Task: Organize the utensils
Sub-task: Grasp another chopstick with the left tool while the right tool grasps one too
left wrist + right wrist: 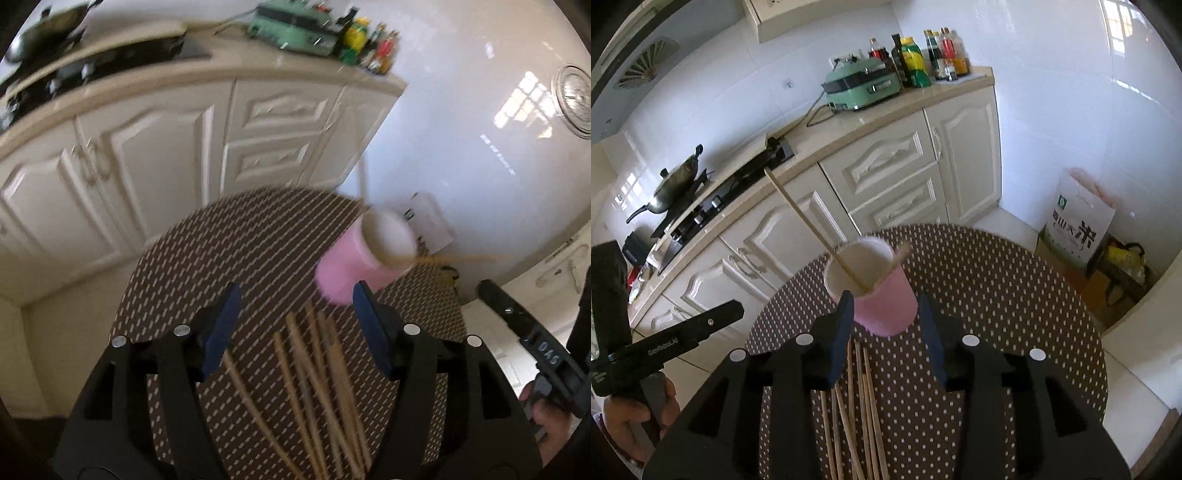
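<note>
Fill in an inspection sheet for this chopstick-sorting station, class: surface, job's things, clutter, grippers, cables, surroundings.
Surface: round dotted table mat, mostly bare.
Job's things: pink cup upright, holding two chopsticks; loose chopsticks lying before it.
Clutter: nothing seen on the mat.
Grippers: left hand-held gripper open above the loose chopsticks; right hand-held gripper open, empty.
Cables: cord trailing from the green cooker.
Surroundings: wok on stove, bottles, rice bag on the floor.

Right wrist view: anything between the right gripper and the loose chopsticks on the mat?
Nothing visible. The right gripper is open, with the chopsticks lying bare on the mat just below it. The pink cup stands beyond them.
</note>
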Demonstrator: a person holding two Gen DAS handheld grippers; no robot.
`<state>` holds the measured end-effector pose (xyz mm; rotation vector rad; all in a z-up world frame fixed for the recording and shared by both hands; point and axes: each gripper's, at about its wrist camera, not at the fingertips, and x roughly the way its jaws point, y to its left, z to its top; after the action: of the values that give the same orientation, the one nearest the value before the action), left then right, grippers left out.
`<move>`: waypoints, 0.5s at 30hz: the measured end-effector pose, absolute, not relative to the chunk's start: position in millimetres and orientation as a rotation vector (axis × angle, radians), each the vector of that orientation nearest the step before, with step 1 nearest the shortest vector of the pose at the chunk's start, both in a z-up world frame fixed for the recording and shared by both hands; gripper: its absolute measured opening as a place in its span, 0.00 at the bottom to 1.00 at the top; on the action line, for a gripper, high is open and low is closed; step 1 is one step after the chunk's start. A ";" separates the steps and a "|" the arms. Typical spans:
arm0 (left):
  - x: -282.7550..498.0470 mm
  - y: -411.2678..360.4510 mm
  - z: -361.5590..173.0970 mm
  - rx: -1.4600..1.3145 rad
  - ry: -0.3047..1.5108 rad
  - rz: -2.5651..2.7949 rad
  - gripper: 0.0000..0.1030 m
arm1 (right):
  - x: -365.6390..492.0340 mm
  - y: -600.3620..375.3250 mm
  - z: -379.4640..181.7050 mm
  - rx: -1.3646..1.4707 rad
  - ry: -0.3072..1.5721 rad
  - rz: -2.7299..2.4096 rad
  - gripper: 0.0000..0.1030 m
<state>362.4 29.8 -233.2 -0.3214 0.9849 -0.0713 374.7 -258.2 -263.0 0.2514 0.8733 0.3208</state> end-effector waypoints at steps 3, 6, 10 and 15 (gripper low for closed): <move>355.6 37.5 -254.9 -0.344 1.052 -0.042 0.61 | 370.0 -253.9 -279.4 0.246 0.932 0.333 0.34; 350.8 41.7 -275.4 -0.347 1.114 -0.012 0.61 | 366.4 -245.7 -294.7 0.235 0.988 0.361 0.34; 346.4 43.0 -304.1 -0.355 1.198 0.015 0.61 | 364.7 -234.2 -314.5 0.223 1.062 0.397 0.34; 345.7 41.4 -328.5 -0.343 1.265 0.043 0.59 | 368.4 -220.3 -337.4 0.199 1.144 0.425 0.34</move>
<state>345.7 41.4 -328.5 -0.3430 1.2653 0.0431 368.4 -220.3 -337.4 0.1987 1.1436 0.4254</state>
